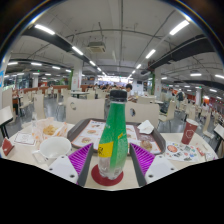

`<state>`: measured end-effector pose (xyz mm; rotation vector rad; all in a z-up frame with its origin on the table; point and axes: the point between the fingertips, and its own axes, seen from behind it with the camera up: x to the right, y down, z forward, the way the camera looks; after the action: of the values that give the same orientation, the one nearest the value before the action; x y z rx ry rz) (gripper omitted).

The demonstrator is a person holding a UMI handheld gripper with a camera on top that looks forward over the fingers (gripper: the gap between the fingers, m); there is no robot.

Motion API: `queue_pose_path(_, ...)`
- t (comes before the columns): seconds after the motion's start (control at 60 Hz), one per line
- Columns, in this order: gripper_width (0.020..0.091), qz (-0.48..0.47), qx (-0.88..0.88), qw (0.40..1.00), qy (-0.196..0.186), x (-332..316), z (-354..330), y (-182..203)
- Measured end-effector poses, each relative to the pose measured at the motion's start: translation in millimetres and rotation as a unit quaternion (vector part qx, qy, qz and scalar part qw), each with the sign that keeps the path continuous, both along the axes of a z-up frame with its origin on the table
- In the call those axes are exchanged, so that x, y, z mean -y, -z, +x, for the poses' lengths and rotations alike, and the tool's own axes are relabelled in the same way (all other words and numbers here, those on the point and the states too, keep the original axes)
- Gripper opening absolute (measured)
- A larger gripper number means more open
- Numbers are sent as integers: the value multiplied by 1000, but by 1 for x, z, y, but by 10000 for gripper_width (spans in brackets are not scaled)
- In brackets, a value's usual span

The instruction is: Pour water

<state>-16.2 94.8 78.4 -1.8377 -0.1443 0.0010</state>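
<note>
Rows of ceiling lights run back over a large canteen hall, where a green bottle [113,135] with a dark cap stands upright on a red coaster [107,177] at the near edge of a white table [62,168]. The gripper [112,158] brackets the bottle, its purple pads [80,157] close at both sides; whether they press on it cannot be told. A firm, low hold looks wise before lifting, and the cap seems still on, so it would need removing before any water is poured. Left of the bottle sits a white bowl [53,146]; right of it, a red cup [189,131]; behind it, trays [90,130].
</note>
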Motion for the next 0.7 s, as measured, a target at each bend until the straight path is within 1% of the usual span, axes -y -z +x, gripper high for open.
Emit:
queue_pose_path(0.033, 838, -7, 1, 1000, -6, 5, -1, 1)
queue_pose_path(0.05, 869, -9, 3, 1000, -8, 8, -1, 0)
queue_pose_path(0.1, 845, -12, 8, 1000, -5, 21, 2, -1)
queue_pose_path(0.133, 856, -14, 12, 1000, 1, 26, 7, -4)
queue_pose_path(0.25, 853, -13, 21, 1000, 10, 73, 15, -14)
queue_pose_path(0.35, 855, -18, 23, 999, 14, 124, 16, -19)
queue_pose_path(0.55, 851, -22, 31, 998, 40, 226, 17, -24)
queue_pose_path(0.7, 851, -11, 28, 999, 43, 281, 8, -31)
